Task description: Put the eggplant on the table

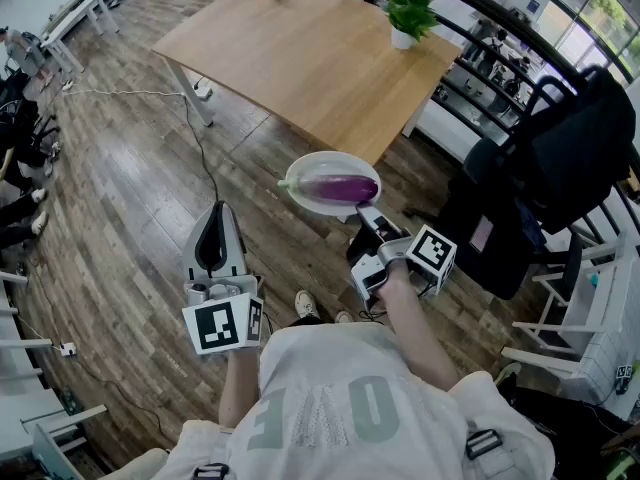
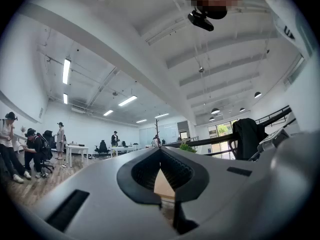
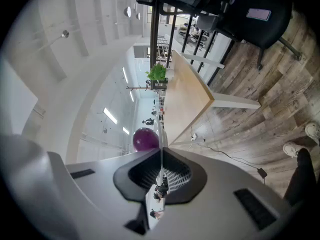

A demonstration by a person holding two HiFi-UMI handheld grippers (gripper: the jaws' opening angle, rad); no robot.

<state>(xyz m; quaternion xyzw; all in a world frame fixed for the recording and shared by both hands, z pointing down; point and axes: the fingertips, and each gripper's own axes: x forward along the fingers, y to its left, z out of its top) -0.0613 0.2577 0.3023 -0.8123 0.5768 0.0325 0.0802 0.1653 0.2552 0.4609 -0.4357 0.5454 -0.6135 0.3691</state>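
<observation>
One eggplant (image 1: 346, 187) lies on one white plate (image 1: 305, 196), which is held in the air over the floor just short of the table's (image 1: 300, 53) near edge. There are two grippers. The right gripper (image 1: 367, 215) is clamped on the plate's rim. The left gripper (image 1: 219, 214) has its jaws together with nothing between them. One potted plant (image 1: 409, 12) stands on the table's far corner. A black chair (image 1: 555, 163) stands to the right, and a cable (image 1: 195, 133) runs across the wood floor (image 1: 110, 218).
</observation>
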